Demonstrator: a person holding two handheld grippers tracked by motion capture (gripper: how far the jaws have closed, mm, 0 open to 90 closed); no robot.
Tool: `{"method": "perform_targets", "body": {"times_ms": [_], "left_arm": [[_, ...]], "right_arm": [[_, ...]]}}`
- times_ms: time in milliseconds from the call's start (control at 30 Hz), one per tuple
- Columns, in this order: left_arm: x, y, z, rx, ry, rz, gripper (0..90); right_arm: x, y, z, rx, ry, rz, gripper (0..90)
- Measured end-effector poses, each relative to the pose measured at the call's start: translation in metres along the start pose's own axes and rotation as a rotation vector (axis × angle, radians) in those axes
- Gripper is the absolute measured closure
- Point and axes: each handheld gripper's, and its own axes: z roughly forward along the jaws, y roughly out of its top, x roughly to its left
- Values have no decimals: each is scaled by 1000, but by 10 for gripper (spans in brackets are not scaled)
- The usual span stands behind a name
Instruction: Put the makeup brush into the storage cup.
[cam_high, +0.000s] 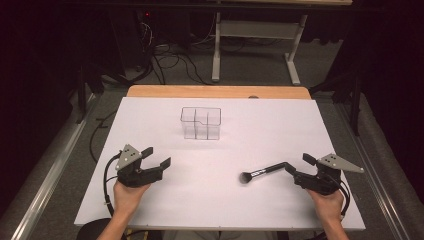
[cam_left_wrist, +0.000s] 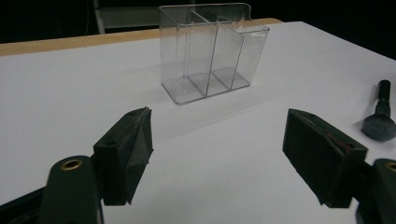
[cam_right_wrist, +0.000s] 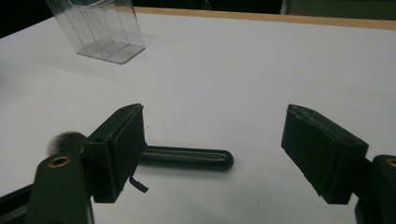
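The right gripper (cam_high: 296, 165) is reaching, jaws wide and empty, for the brush (cam_high: 261, 172) lying at the surface's (cam_high: 150, 115) four o'clock. Next: straddling the handle, then closing. The left gripper (cam_high: 156, 156) is waiting open at eight o'clock.

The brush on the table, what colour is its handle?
Black; the brush handle shows best in the right gripper view.

The high view looked forward and down over the whole table (cam_high: 150, 210); both gripper views sat low and close, sharing the clear organizer (cam_left_wrist: 210, 51) and brush (cam_right_wrist: 187, 158).
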Motion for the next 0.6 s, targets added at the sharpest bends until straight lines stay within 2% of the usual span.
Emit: {"method": "perform_targets", "body": {"times_ms": [600], "left_arm": [[0, 0, 0, 1, -9, -1, 244]], "right_arm": [[0, 0, 0, -2, -4, 9, 234]]}}
